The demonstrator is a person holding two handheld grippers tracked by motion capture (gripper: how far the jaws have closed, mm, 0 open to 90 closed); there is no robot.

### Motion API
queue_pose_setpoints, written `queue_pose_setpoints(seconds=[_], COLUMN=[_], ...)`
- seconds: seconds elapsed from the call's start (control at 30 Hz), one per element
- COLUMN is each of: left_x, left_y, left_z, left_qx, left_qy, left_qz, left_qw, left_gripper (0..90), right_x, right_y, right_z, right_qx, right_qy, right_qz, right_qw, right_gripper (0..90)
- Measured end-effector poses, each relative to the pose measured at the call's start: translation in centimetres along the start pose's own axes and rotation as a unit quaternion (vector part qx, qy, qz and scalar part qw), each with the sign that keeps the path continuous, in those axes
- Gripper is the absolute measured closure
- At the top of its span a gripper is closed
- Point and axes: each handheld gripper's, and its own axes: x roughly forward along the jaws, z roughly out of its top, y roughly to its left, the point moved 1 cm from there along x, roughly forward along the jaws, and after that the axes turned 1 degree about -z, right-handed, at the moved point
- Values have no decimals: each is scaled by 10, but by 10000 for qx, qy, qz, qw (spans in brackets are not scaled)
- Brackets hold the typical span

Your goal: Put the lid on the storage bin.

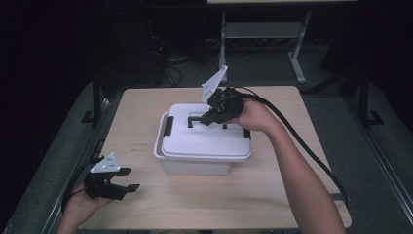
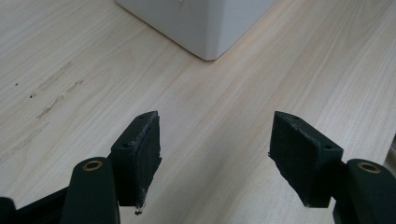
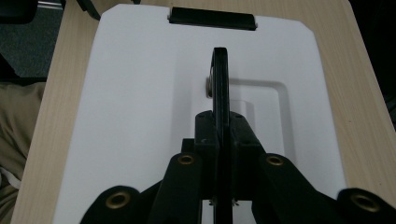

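Observation:
A white lidded storage box (image 1: pixel 199 146) sits in the middle of the wooden table. Its lid (image 3: pixel 130 93) carries a black carry handle (image 3: pixel 220 79), which stands upright out of its recess. My right gripper (image 3: pixel 221 126) is shut on that handle from the box's far right side; the same right gripper (image 1: pixel 214 113) hovers over the lid in the high view. My left gripper (image 1: pixel 125 179) rests low over the table's near left corner, open with nothing between its pads (image 2: pixel 142 154). A corner of the box (image 2: pixel 205 28) lies ahead of it.
Black latches clip the lid at its short ends, the left latch (image 1: pixel 168 125) and the same latch (image 3: pixel 212 17) seen from across the lid. Bare tabletop (image 1: pixel 195 200) stretches in front of the box. Table legs and cables stand on the dark floor beyond the far edge.

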Motion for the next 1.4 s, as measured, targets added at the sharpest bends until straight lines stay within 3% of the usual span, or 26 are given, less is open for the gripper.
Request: queue_pose_setpoints(seconds=[0.47,0.87,1.4], left_x=[-1,0,2], left_y=[0,0,1], left_z=[0,-1,-2], left_qx=[-19,-11,-27], left_qy=[-16,2,42], left_qz=[6,-31,-36], left_qw=[10000,10000,10000], left_gripper=[327,327,328], right_x=[11,33,47], right_y=[-8,-15,-19], right_z=[12,10,7], right_qx=[3,77,163], right_qy=[-45,-30,-26], right_qz=[44,114,193], right_qw=[10000,9999,9997], right_gripper=[838,838,838])
